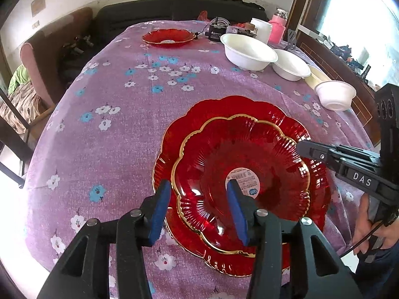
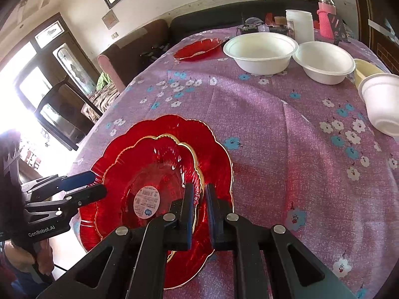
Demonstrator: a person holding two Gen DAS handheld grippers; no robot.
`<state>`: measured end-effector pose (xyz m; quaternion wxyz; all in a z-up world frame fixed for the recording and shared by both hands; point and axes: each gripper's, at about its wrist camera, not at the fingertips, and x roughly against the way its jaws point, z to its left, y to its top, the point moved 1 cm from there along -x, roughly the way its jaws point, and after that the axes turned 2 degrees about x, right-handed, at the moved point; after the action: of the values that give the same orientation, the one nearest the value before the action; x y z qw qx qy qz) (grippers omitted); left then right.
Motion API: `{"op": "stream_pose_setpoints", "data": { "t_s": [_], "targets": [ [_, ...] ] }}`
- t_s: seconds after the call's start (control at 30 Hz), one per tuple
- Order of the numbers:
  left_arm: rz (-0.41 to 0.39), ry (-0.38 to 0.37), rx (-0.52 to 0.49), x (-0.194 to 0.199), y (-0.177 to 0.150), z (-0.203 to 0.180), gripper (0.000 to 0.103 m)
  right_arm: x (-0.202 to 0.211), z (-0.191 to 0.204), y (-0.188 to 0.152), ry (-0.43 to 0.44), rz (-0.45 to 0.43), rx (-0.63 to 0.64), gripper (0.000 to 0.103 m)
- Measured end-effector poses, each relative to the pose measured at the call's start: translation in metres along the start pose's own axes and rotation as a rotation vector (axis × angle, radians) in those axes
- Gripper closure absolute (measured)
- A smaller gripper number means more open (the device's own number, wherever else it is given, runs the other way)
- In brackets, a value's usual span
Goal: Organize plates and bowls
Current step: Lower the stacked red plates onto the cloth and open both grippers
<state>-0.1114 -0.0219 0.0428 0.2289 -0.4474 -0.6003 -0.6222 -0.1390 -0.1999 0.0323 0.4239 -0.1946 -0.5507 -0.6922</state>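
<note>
Two red glass plates with gold scalloped rims are stacked on the purple flowered tablecloth: a smaller plate (image 1: 224, 154) (image 2: 154, 164) lies on a larger plate (image 1: 212, 109) (image 2: 214, 154). My left gripper (image 1: 199, 206) (image 2: 97, 184) is open, its blue pads straddling the smaller plate's near-left rim without pressing it. My right gripper (image 2: 200, 206) (image 1: 303, 148) is shut on the opposite rim of the smaller plate. A third red plate (image 1: 169, 37) (image 2: 197, 48) sits at the far end. Three white bowls (image 1: 249, 49) (image 1: 290, 64) (image 1: 335, 94) stand along the right side.
A white jar (image 2: 300, 23), a pink bottle (image 2: 326, 17) and small clutter crowd the table's far end. A person's hand (image 1: 366, 224) holds the right gripper's handle. The table edge drops off on the left towards a chair (image 1: 37, 57).
</note>
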Motion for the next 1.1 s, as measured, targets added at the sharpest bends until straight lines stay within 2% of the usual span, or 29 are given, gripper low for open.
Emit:
{"op": "stream_pose_setpoints", "data": {
  "t_s": [0.47, 0.6, 0.97, 1.1],
  "targets": [
    [-0.016, -0.029, 0.018, 0.01, -0.001, 0.004, 0.054, 0.018, -0.009, 0.005, 0.004, -0.053, -0.037, 0.092],
    [-0.036, -0.002, 0.025, 0.015, 0.0, 0.007, 0.043, 0.021, -0.011, 0.004, 0.007, -0.058, -0.045, 0.092],
    [-0.037, -0.006, 0.024, 0.019, 0.0, 0.005, 0.043, 0.031, -0.028, 0.004, 0.012, -0.074, -0.081, 0.092],
    [-0.035, -0.008, 0.016, 0.02, 0.001, 0.001, 0.043, 0.052, -0.049, 0.013, -0.002, -0.119, -0.11, 0.092]
  ]
}}
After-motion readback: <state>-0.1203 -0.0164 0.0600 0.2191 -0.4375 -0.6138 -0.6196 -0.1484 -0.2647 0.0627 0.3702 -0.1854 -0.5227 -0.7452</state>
